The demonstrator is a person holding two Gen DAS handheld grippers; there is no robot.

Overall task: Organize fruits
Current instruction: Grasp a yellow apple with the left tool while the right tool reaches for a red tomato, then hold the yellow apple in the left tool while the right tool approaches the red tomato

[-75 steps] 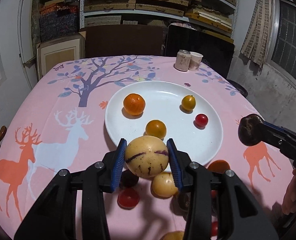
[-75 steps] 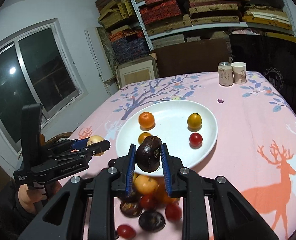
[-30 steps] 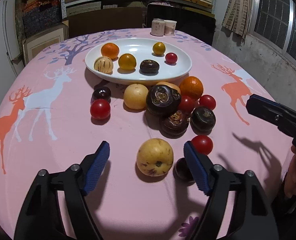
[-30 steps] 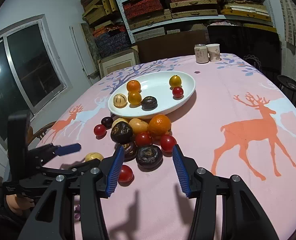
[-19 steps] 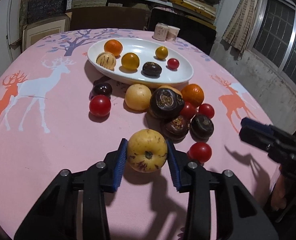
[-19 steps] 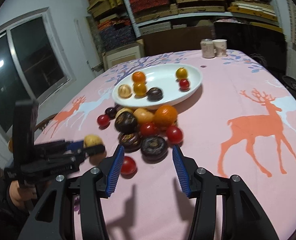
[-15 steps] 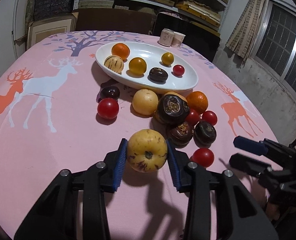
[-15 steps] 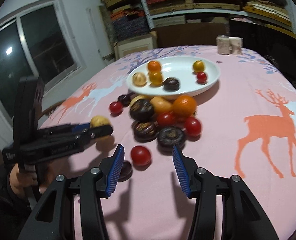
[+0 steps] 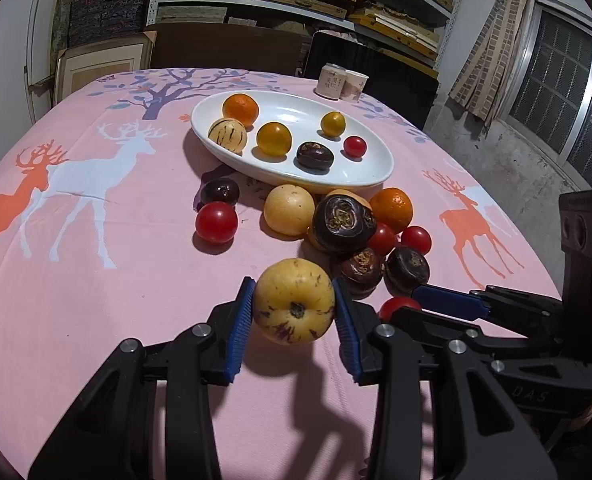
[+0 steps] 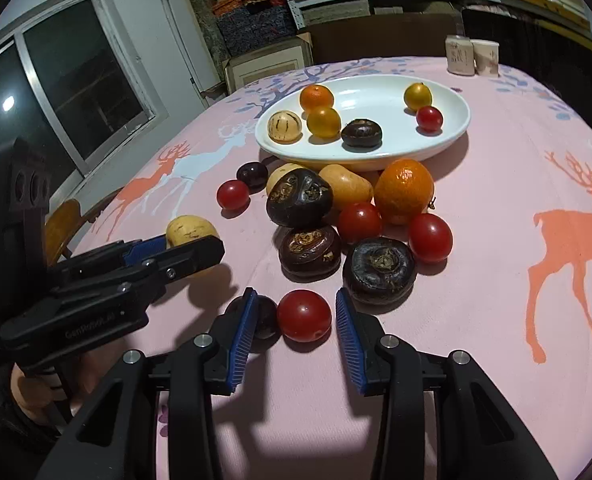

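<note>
While the left gripper [image 9: 294, 312] clamps a yellow speckled fruit [image 9: 294, 306] just above the pink tablecloth [image 9: 96, 280], the right gripper [image 10: 292, 320] is closing around a red tomato [image 10: 304, 315] resting on the cloth, pads not yet touching it. Bare cloth lies open to the left; the fruit pile [image 10: 336, 216] crowds ahead, below the white plate [image 10: 448, 128]. "GenRobot.AI" reads on the left gripper's side.

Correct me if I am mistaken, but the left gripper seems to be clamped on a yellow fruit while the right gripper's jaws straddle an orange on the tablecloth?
Not an orange: the right gripper straddles a small red tomato, its jaws closing but not yet touching, as the right wrist view shows. The left gripper is indeed clamped on the yellow fruit.
</note>
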